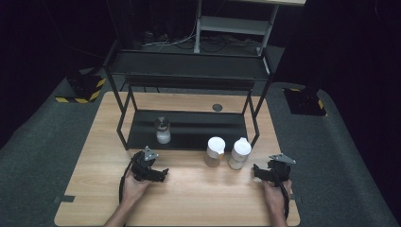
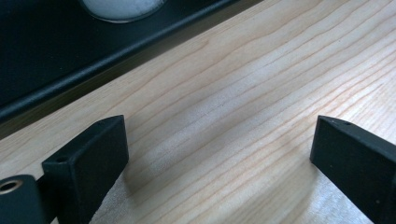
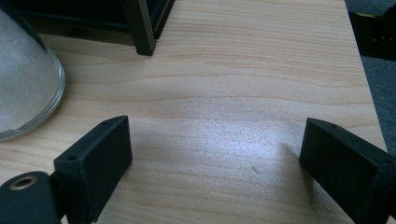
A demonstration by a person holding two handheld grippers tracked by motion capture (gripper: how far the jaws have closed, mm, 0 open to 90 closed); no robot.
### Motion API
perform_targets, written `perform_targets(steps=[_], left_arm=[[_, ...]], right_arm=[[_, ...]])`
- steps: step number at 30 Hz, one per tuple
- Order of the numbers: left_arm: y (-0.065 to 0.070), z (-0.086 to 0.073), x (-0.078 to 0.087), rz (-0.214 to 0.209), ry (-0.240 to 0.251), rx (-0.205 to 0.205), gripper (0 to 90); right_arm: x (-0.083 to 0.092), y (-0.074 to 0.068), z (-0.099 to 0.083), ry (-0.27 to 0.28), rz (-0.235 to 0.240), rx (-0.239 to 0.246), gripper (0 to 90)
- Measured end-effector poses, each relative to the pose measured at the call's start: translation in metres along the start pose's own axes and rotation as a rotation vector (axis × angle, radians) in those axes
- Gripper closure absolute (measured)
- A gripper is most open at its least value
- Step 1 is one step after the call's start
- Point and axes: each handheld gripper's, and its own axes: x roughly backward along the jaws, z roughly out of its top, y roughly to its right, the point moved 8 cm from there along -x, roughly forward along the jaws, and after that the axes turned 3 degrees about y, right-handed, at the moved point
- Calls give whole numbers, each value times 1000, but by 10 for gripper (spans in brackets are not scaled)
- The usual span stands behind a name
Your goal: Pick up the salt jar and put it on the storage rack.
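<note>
Two white-capped glass jars stand side by side in front of the black shelf: one with brownish contents [image 1: 214,151] and one with pale contents [image 1: 239,153]. A third jar [image 1: 162,130] with white contents sits on the shelf's lower board. My left gripper [image 1: 161,174] rests low over the wood left of the jars, open, bare table between its jaws [image 2: 219,154]. My right gripper [image 1: 257,171] lies right of the pale jar, open over bare wood [image 3: 215,158]. The pale jar's glass base [image 3: 23,88] shows at the left in the right gripper view.
The black two-tier shelf [image 1: 189,80] spans the back half of the wooden table [image 1: 198,198]; its front right leg [image 3: 140,28] stands just beyond my right gripper. The table's right edge [image 3: 362,60] drops to grey carpet. A round grommet [image 1: 217,107] sits behind the shelf.
</note>
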Motion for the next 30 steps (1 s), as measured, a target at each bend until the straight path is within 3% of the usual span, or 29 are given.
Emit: perform_targets(steps=[30], left_arm=[[2,-5,-3,-4,37,12,38]], right_arm=[[0,0,0,0,0,0,84]])
